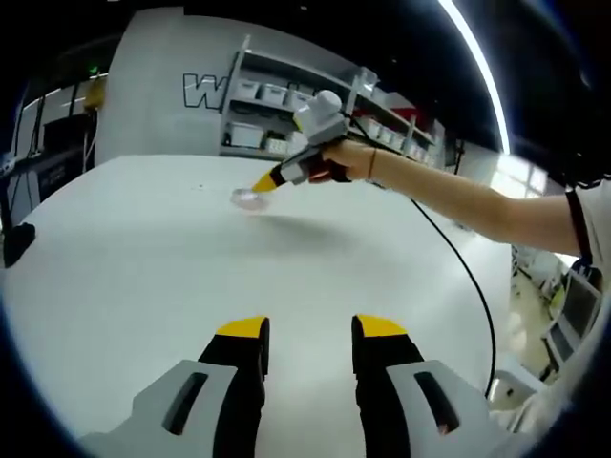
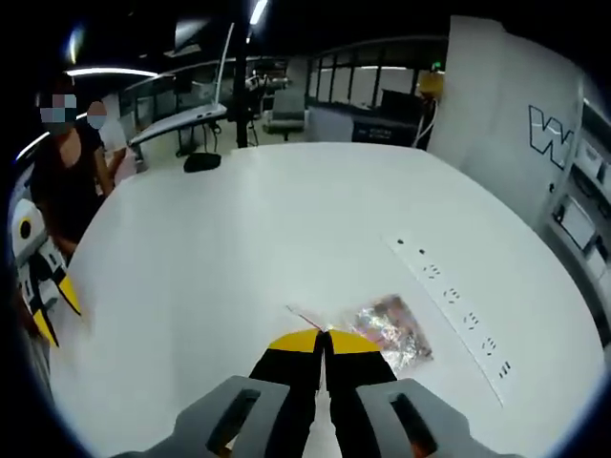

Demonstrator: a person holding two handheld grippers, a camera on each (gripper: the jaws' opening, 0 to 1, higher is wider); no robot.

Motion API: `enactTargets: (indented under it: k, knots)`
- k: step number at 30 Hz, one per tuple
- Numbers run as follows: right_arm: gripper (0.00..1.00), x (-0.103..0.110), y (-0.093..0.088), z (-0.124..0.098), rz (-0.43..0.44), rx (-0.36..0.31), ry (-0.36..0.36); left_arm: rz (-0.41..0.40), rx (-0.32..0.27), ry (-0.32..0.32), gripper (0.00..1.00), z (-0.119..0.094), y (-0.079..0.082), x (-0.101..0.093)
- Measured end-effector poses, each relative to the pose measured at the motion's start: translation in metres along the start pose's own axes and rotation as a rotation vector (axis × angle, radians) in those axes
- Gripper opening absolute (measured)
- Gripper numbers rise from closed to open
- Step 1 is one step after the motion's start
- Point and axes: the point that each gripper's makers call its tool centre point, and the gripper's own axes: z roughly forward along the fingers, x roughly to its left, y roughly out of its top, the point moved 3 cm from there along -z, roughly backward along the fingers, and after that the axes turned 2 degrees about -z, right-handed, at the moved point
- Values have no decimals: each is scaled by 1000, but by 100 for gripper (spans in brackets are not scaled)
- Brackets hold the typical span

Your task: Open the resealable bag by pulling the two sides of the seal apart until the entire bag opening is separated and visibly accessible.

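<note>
The left gripper [image 1: 307, 334] hangs above the white table [image 1: 143, 248] with its yellow-tipped jaws released, a clear strip of tabletop showing between them and nothing in their grasp. Across the table, in the left gripper view, the right gripper [image 1: 263, 181] reaches in at the end of a person's hand [image 1: 346, 160] and bare forearm, its yellow tip down at a small clear bag [image 1: 246, 198] lying on the surface. A black cable [image 1: 468, 277] trails back from that hand across the table.

The right gripper view gives the close look. Here the right gripper [image 2: 325, 336] has its jaws clenched nearly together, only a thin dark seam between the yellow tips, and they meet right at the near edge of the resealable bag [image 2: 389, 324]. A thin strip of the bag's edge runs out to the left of the tips. I can't tell for sure whether the edge is pinched between them or only touched. The bag lies flat on the table, its colourful contents bunched in the part farther from the jaws. Just beyond it a row of small dark marks [image 2: 458, 303] runs along the tabletop. At the left edge of this view the left gripper [image 2: 43, 286] shows, held off the table's rim.
</note>
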Motion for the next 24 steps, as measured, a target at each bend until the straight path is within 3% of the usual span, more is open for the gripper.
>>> enactTargets:
  k: [11, 24]
  knots:
    - [0, -2, -4, 1, 4, 8, -12, -7, -7, 0, 36, -1, 0, 0]
    - [9, 0, -11, -4, 19, 4, -29, -26, -8, 6, 36, 0, 0, 3]
